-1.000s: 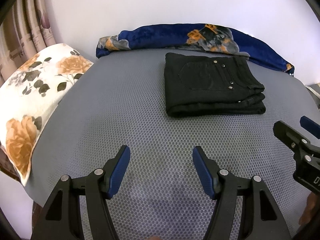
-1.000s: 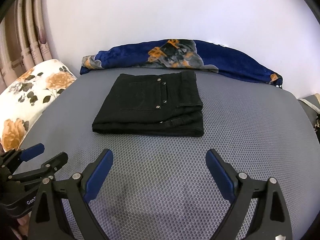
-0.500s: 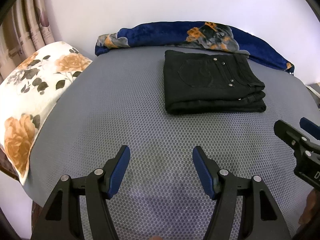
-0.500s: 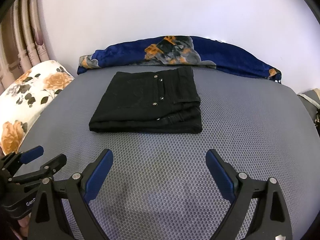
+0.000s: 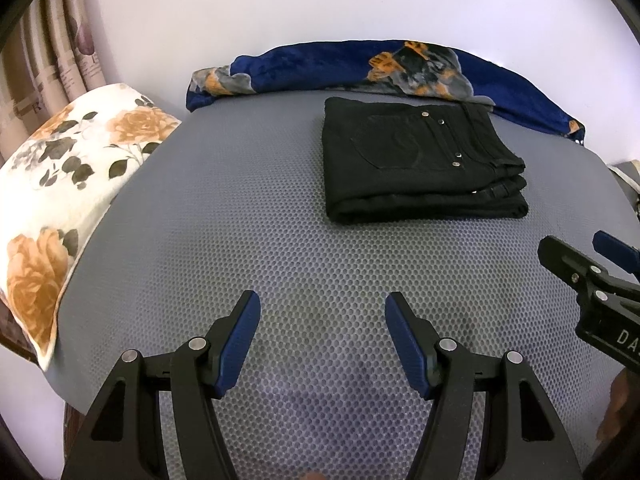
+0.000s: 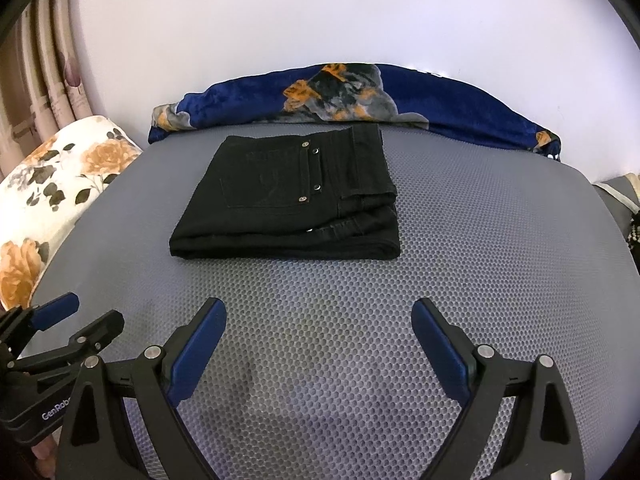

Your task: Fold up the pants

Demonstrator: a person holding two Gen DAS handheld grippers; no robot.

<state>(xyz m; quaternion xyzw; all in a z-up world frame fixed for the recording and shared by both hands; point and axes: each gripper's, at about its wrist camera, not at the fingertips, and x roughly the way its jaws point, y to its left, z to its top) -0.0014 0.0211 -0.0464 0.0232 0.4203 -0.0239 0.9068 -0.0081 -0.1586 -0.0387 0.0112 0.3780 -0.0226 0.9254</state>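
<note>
Black pants (image 5: 420, 160) lie folded in a neat rectangle on the grey mesh bed cover (image 5: 240, 220), back pocket up. They also show in the right wrist view (image 6: 292, 200). My left gripper (image 5: 322, 312) is open and empty, well in front of the pants and to their left. My right gripper (image 6: 318, 316) is open wide and empty, in front of the pants. Each gripper shows at the edge of the other's view: the right gripper (image 5: 576, 252) and the left gripper (image 6: 80, 320).
A blue floral blanket (image 5: 360, 68) lies rolled along the white wall behind the pants. A white pillow (image 5: 60, 168) with orange roses sits at the left edge of the bed. Curtains (image 6: 44, 92) hang at far left.
Both grippers have drawn back a little from the pants. The pants have not moved, and both grippers stay open.
</note>
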